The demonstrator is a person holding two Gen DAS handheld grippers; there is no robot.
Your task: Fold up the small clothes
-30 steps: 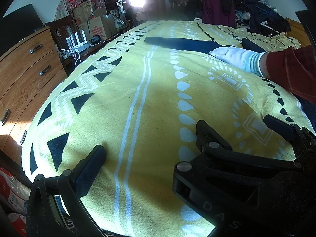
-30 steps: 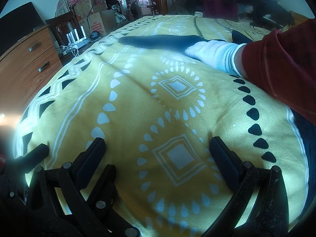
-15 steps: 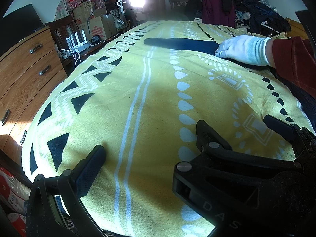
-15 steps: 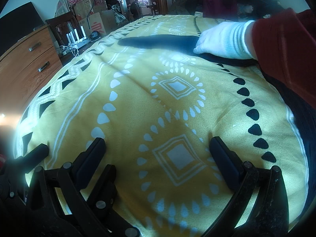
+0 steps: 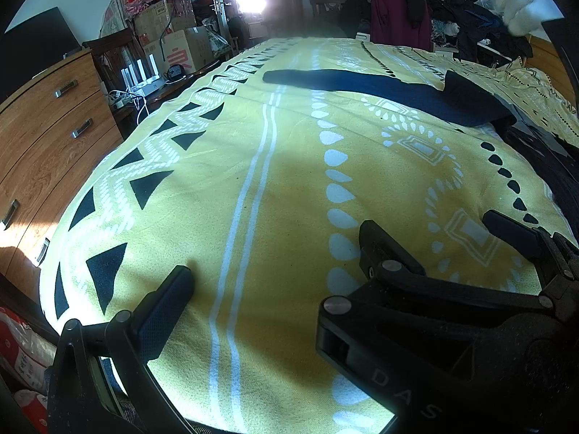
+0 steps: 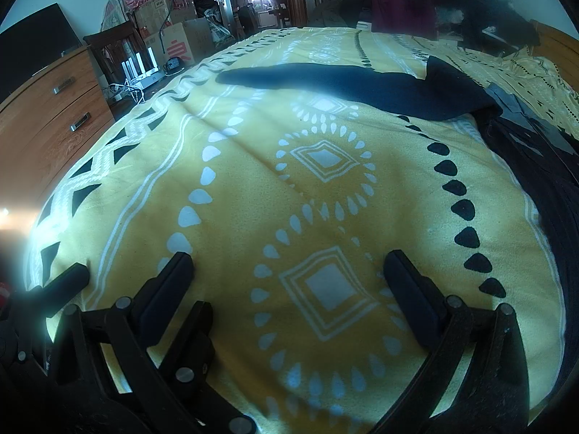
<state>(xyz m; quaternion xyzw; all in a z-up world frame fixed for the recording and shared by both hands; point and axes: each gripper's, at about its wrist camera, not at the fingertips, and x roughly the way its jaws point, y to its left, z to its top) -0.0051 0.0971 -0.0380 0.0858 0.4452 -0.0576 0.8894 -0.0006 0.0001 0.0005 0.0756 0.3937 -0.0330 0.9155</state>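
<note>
The bed's blanket [image 6: 253,188] is yellow, printed with white diamonds ringed by white teardrops, white stripes, and rows of black triangles within white zigzag bands along its left edge. A line of black teardrops runs near the right edge. The garment [image 6: 362,83] spread toward the far edge is plain dark navy. The dresser [image 5: 43,137] is orange-brown wood grain with silver handles. The gloved hand [image 5: 521,3] is white.

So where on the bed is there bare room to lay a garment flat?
The yellow blanket is bare between the open right gripper and the dark navy garment; in the left wrist view, also leftward to the triangle border beside the wooden dresser. It is crowded along the right edge, where dark clothes lie.
</note>
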